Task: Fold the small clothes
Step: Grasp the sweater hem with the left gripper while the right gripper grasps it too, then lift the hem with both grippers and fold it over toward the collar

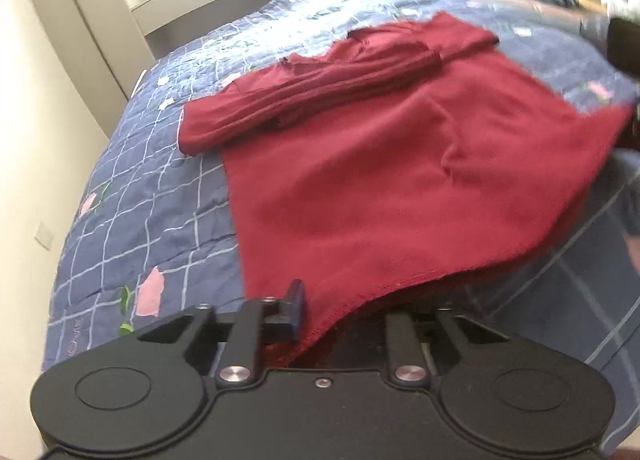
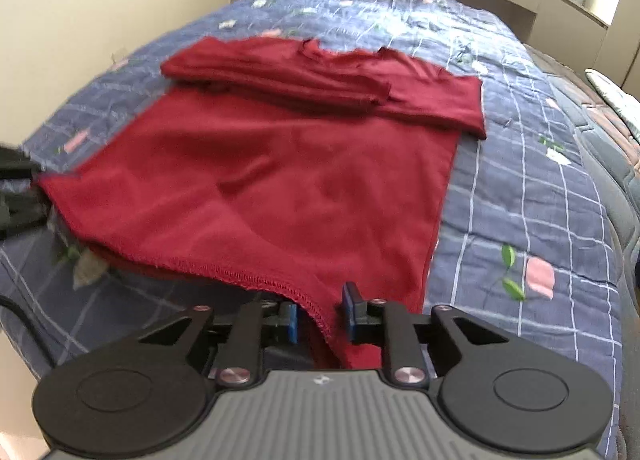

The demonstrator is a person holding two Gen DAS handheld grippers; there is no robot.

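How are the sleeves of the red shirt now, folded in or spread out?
Folded in: both sleeves lie across the red shirt near its collar, not out on the quilt.

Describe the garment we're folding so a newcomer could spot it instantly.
Start with the bed's blue checked quilt with pink flowers. Spread across its middle lies the dark red top, sleeves folded over its chest. The left gripper and right gripper sit at its stitched hem. It is the only solid red item there.
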